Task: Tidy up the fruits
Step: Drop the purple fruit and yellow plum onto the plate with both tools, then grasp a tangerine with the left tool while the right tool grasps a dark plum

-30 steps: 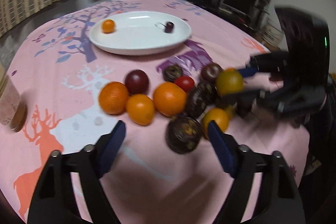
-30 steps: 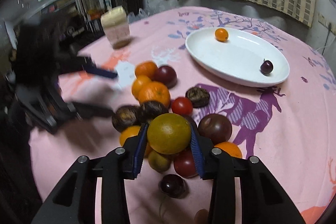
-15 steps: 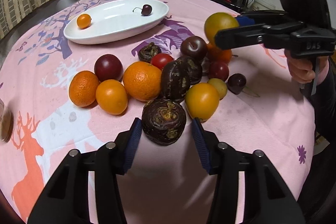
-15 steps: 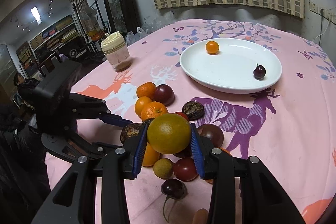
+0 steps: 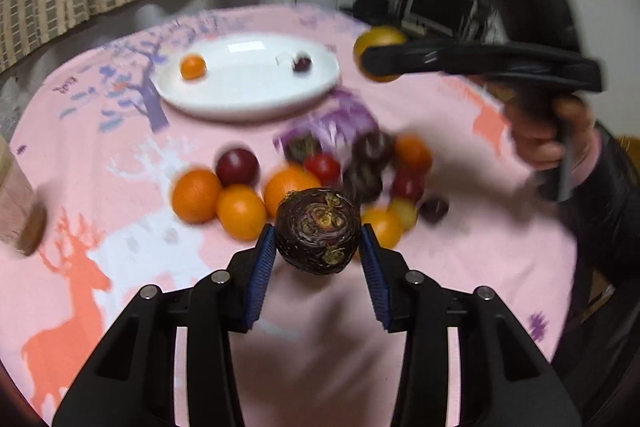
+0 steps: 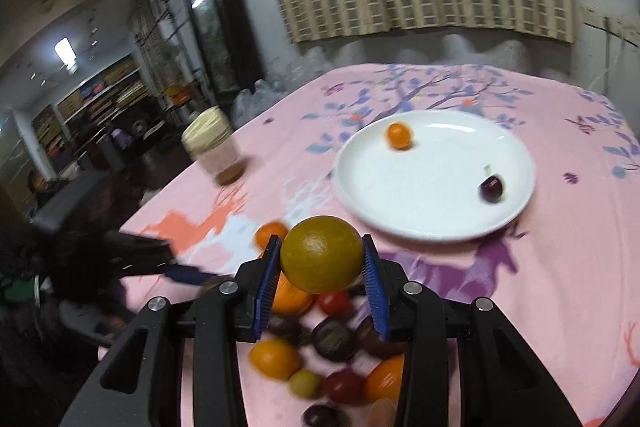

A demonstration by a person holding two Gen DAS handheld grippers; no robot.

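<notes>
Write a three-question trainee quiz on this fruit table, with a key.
1. True or false: the left gripper is shut on the dark purple wrinkled round fruit.
2. What does the right gripper hold? A) a red tomato B) the yellow-green round citrus C) nothing
3. How many fruits lie on the white oval plate?

Key: 1 true. 2 B. 3 two: the small orange fruit and the dark cherry.

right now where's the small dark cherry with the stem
In the right wrist view, the small dark cherry lies inside the white oval plate, near its right rim, apart from the small orange fruit.
</notes>
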